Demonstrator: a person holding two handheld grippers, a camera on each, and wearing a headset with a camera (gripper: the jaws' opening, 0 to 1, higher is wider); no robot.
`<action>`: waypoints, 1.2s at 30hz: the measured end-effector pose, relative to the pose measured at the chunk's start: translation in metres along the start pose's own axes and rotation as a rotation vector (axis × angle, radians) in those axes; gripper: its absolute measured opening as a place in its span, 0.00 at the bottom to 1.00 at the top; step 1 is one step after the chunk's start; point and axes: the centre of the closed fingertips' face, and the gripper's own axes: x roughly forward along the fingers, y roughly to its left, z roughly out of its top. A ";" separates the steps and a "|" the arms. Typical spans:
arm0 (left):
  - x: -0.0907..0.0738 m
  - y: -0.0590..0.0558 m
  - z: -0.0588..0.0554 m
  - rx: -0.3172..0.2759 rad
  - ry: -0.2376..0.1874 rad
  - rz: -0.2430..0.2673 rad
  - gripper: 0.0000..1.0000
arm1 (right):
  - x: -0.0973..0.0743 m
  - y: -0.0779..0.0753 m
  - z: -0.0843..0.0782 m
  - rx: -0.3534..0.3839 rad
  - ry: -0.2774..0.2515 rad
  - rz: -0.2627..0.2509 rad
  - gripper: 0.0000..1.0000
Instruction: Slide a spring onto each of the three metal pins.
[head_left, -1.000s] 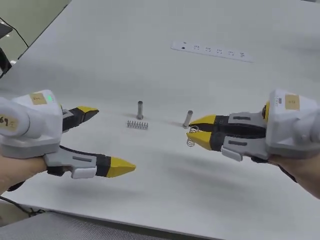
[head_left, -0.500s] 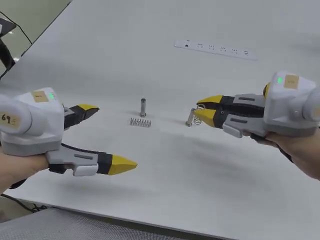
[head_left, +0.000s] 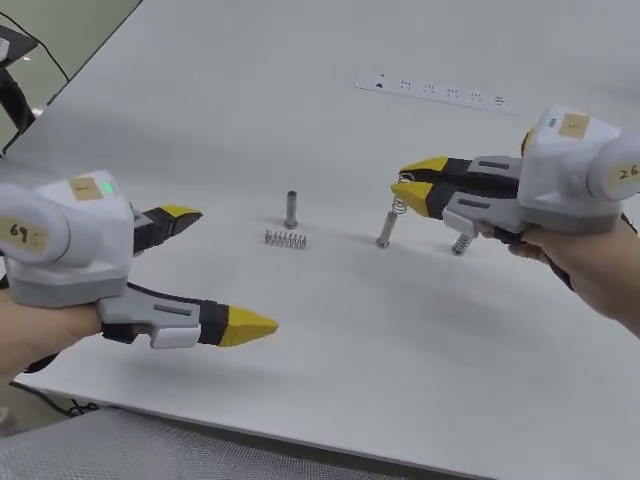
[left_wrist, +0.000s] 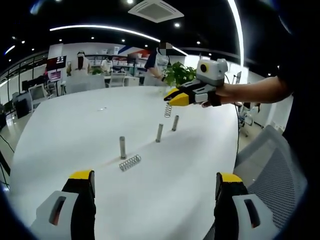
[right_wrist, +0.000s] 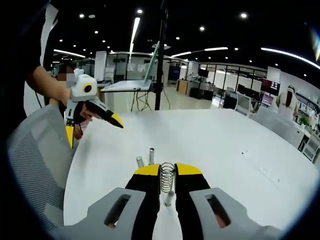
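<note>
- A broad white table (head_left: 330, 380) carries the work, and a power strip (head_left: 440, 93) lies at its far side. The two gripper views add an open-plan office beyond it, with ceiling lights, desks and people far off.
- The left gripper (head_left: 212, 267) hovers above the near left part of the table. Its jaws are spread wide with nothing between them.
- The right gripper (head_left: 413, 185) is clenched on a spring (head_left: 400, 206). The spring hangs from the yellow tips just above the leaning pin (head_left: 386, 229).
- The right gripper view looks along the closed jaws. The spring is pinched upright between them, with the top of the leaning pin right beneath it. Whether spring and pin touch cannot be told.
- The upright pin (head_left: 291, 209) stands bare near the middle of the table. A loose spring (head_left: 285, 238) lies on its side just in front of it.
- A third pin (head_left: 461, 243) is half hidden behind the right gripper in the head view. The left gripper view shows it unblocked, beside the leaning pin. It seems to have coils round it, but it is too small to be sure.
- A grey mesh chair (right_wrist: 35, 165) stands at the table's edge in the right gripper view, cut off by the frame.
</note>
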 end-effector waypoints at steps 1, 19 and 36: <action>0.000 0.001 0.001 -0.002 -0.002 0.001 0.98 | 0.001 -0.002 0.000 0.011 -0.003 -0.005 0.08; -0.002 0.005 0.000 -0.011 -0.007 0.011 0.98 | 0.010 -0.016 -0.016 0.114 -0.007 -0.036 0.08; -0.005 0.005 -0.005 -0.017 0.003 0.015 0.98 | 0.014 -0.015 -0.023 0.162 -0.016 -0.041 0.08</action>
